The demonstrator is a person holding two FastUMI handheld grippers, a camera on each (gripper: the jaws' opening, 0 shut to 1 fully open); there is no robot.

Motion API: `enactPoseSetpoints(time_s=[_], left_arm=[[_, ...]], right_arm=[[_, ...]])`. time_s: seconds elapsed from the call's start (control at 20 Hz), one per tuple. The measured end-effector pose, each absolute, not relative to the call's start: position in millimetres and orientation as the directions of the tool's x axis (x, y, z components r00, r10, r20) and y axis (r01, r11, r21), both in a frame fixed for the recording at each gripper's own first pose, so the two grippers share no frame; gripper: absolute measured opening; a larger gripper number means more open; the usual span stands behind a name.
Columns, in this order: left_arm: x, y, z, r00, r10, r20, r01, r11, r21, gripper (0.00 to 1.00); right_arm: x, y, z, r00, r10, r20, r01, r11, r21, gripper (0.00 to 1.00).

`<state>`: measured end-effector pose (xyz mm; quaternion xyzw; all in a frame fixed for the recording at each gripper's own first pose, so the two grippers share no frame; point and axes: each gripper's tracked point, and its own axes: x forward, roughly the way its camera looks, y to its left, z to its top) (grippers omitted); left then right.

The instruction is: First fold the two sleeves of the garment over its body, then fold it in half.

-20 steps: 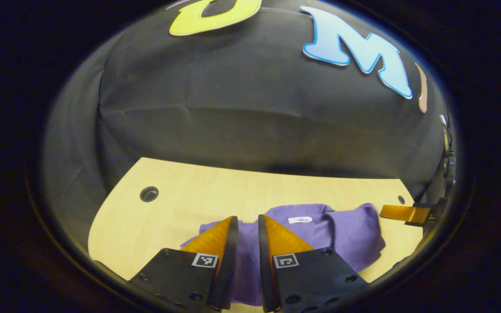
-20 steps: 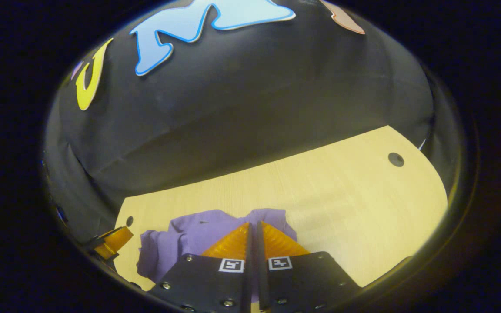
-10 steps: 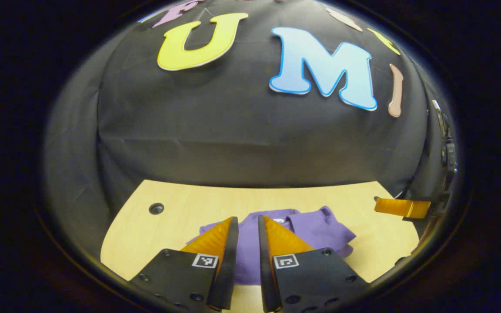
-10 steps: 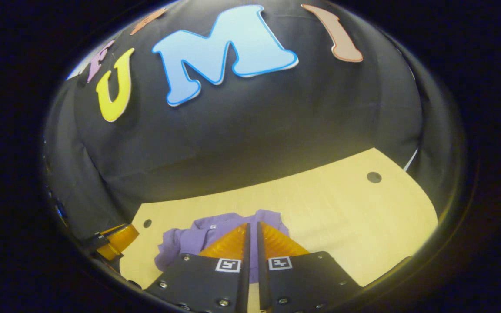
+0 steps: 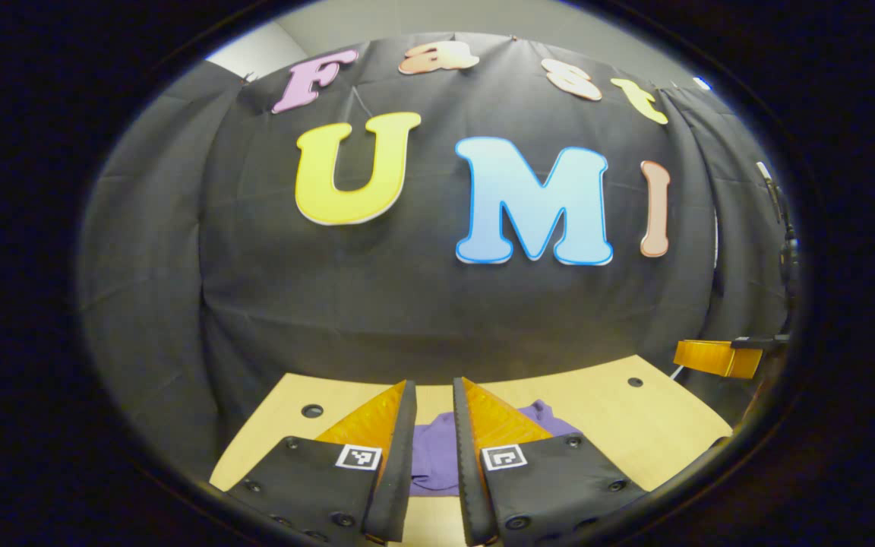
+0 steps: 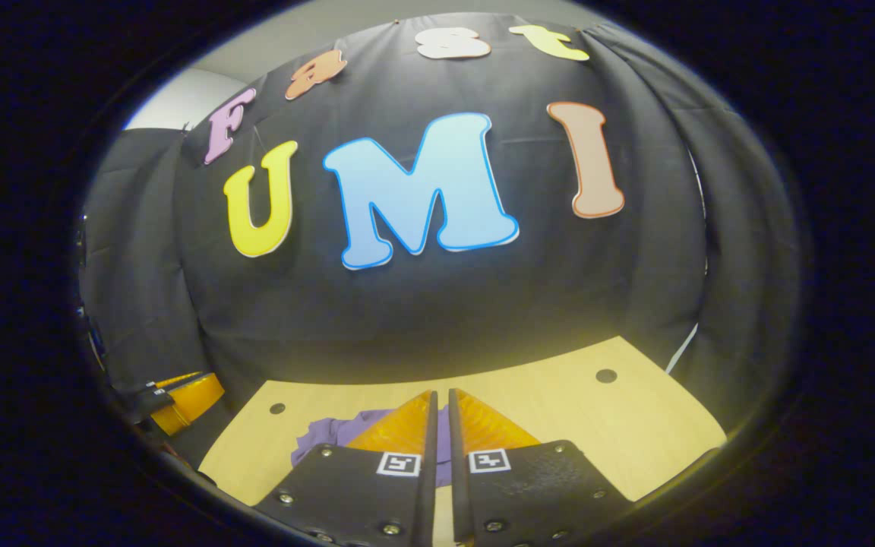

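A purple garment [image 5: 437,456] lies in a compact bundle on a pale wooden table [image 5: 635,425], near the middle of its width and toward the near side. In the left gripper view it shows between and beyond that gripper's fingers; in the right gripper view it [image 6: 327,441] sits left of the fingers. Its exact shape is hard to read because the fingers cover much of it, so whether the folds are neat cannot be told.

The cloth looks soft, thin and light, the kind that drapes and wrinkles rather than holding a line. It should slip little on the wood but will sag and bunch if lifted by one point. Judging from that, the safest hold is a pinch on an outer edge or corner, with both grippers taking matching corners so a fold lands flat.

The left gripper [image 5: 431,395] hangs above the table, raised clear of the garment. Its fingers stand a narrow gap apart, with nothing between them and nothing touched. The right gripper [image 6: 442,403] is also lifted above the table, its fingers nearly together with only a thin slit between them, empty. Each gripper also appears at the edge of the other's view, off to the side and well apart from the cloth.

With the garment bundled small and both grippers raised and empty, the folding appears finished or nearly so.
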<state>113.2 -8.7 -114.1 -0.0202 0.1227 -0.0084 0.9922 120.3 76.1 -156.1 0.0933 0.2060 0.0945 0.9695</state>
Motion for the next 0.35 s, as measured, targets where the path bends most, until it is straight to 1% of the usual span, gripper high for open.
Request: enactPoseSetpoints(time_s=[0.1,0.2,0.25,0.35], left_arm=[[93,-10,-96,0.978,-0.023,-0.207,0.016,0.999,-0.034,0.29],[80,-10,-83,0.987,-0.02,-0.159,0.016,0.999,-0.027,0.4],[75,-11,-81,0.988,-0.019,-0.154,0.016,1.0,-0.021,0.34],[62,-12,-78,0.988,-0.017,-0.153,0.017,1.0,-0.004,0.33]], right_arm=[[108,73,-143,0.91,0.218,-0.353,-0.151,0.966,0.207,0.09],[97,71,-134,0.919,0.21,-0.333,-0.156,0.971,0.183,0.09],[92,70,-132,0.923,0.207,-0.325,-0.156,0.972,0.177,0.09],[86,72,-130,0.922,0.215,-0.321,-0.161,0.97,0.184,0.09]])
